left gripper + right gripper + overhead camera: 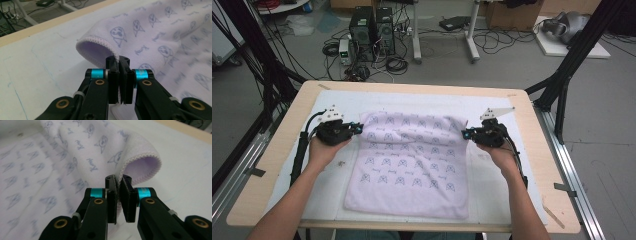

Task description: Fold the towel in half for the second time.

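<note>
A pale lilac towel (pixel 409 162) printed with small blue figures lies flat on the white mat (pixel 492 190) that covers the wooden counter (pixel 277 150); its near edge sits toward 6 o'clock and its far edge, toward 12 o'clock, is lifted at both corners. The left gripper (pixel 357 128), at 9 o'clock of the towel, has its fingers (pixel 112 75) pinched narrow on the far left corner; in the left gripper view the stitched hem (pixel 96 41) curls up in a loop just beyond them. The right gripper (pixel 466 133), at 3 o'clock, has its fingers (pixel 128 197) clamped on the far right corner; the right gripper view shows the hem (pixel 147 157) folding over above the fingers. Between the 2 grippers the far edge sags in soft wrinkles; the rest of the towel rests on the mat.
</note>
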